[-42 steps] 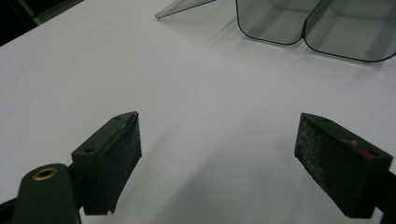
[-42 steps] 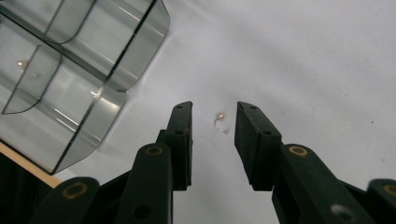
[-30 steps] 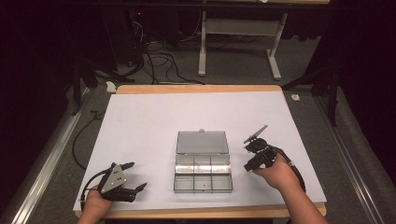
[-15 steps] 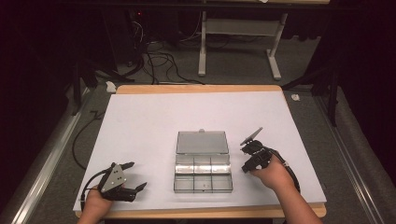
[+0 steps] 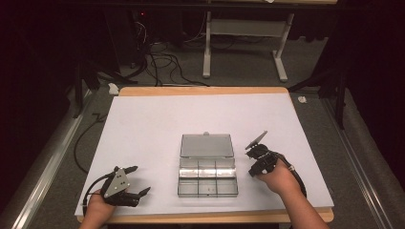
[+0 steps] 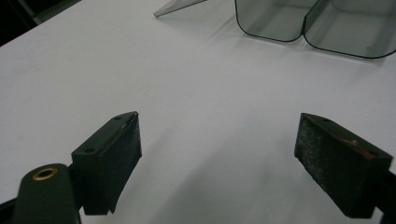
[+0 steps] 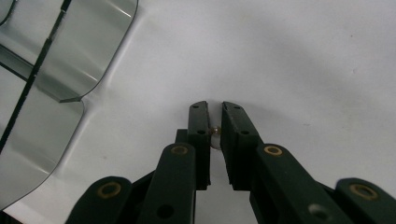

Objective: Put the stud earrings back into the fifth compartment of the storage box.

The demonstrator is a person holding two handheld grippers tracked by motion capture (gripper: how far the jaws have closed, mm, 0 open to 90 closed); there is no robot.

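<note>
An open clear plastic compartment box lies mid-table with its lid folded back flat. My right gripper sits just right of the box, low over the white surface. In the right gripper view its jaws are shut on a small round pale bead with a brassy spot, and the box's rounded corners lie to their left. My left gripper rests at the front left, open with nothing between its pads. Two compartments of the box show beyond it.
A white sheet covers the wooden table, whose edge shows at the back. Cables and a desk frame stand on the dark floor beyond.
My right gripper has edged slightly left toward the box. The left gripper has stayed put.
</note>
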